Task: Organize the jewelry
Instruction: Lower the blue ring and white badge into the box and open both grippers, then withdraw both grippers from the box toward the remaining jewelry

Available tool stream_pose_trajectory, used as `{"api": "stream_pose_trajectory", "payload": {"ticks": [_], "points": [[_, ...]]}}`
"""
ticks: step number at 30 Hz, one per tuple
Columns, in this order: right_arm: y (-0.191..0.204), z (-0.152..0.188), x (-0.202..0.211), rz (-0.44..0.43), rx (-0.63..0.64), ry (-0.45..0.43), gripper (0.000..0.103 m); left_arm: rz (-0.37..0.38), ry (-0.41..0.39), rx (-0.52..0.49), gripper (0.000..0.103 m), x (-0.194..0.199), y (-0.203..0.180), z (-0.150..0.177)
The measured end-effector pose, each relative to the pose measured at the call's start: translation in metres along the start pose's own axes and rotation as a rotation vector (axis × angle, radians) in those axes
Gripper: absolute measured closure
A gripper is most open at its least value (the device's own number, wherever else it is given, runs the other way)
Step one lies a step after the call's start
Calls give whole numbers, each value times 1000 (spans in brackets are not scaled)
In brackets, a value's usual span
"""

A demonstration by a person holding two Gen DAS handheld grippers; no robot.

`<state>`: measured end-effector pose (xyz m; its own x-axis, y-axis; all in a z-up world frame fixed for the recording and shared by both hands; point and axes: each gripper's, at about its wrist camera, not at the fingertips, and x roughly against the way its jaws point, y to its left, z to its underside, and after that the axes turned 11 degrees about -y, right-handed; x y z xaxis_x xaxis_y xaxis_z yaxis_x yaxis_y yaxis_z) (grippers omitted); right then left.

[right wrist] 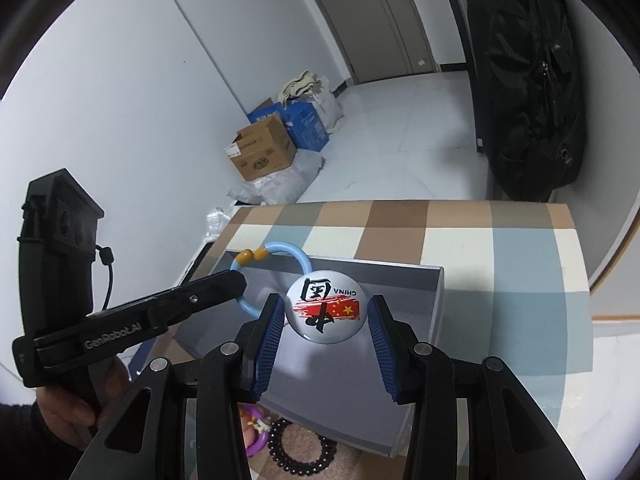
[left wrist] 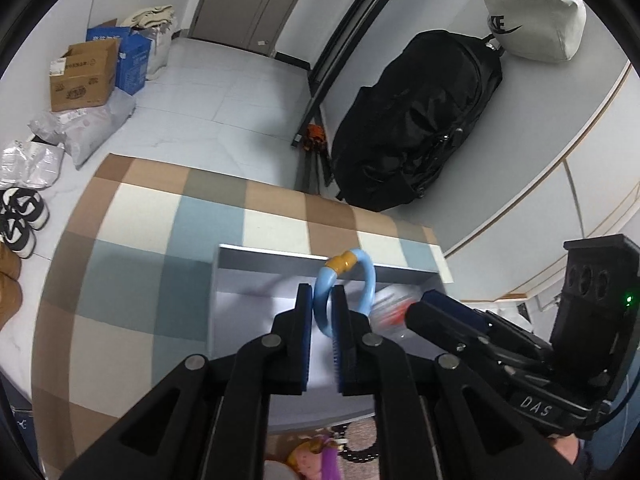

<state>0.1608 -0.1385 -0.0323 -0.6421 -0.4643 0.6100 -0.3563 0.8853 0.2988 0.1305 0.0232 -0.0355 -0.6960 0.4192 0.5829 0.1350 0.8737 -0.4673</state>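
Observation:
A light blue ring bracelet [left wrist: 370,276] with yellow beads stands upright between the pads of my left gripper [left wrist: 322,292], which is shut on it over the grey tray [left wrist: 272,258]. In the right wrist view the bracelet [right wrist: 288,248] and the left gripper [right wrist: 240,280] hang above the tray's [right wrist: 380,276] far left corner. A round white badge [right wrist: 326,308] marked CHINA sits between the fingers of my right gripper [right wrist: 326,298], above the tray floor. The left pad is at its edge and a thin gap shows at the right pad. Seen from the left wrist, the badge [left wrist: 390,312] is a blur at the right gripper [left wrist: 416,308].
The tray lies on a checked tablecloth [right wrist: 500,248]. A black bead bracelet [right wrist: 304,452] and a purple piece [right wrist: 256,436] lie in front of the tray. A black backpack [left wrist: 420,120], cardboard boxes [left wrist: 84,76] and shoes [left wrist: 20,216] are on the floor beyond the table.

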Motion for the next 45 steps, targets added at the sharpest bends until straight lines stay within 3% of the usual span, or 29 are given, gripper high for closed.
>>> {"api": "stream_pose_trajectory", "payload": {"ticks": [2, 3, 10, 15, 22, 29, 45], "points": [[-1, -1, 4, 11, 0, -20, 37, 5, 11, -7, 90, -1, -2, -1], [-1, -2, 6, 14, -1, -34, 33, 1, 12, -9, 85, 0, -2, -1], [-4, -7, 27, 41, -8, -96, 22, -24, 1, -19, 82, 10, -2, 0], [-9, -5, 44, 66, -43, -131, 17, -76, -50, -52, 48, 30, -6, 7], [-3, 12, 68, 104, -51, -151, 7, -163, -87, -95, 37, 54, -15, 27], [6, 28, 86, 125, -24, -153, 1, -211, -109, -122, 18, 73, -22, 50], [8, 61, 103, 186, -24, -93, 0, -230, -15, -162, 18, 78, -22, 87]]}}
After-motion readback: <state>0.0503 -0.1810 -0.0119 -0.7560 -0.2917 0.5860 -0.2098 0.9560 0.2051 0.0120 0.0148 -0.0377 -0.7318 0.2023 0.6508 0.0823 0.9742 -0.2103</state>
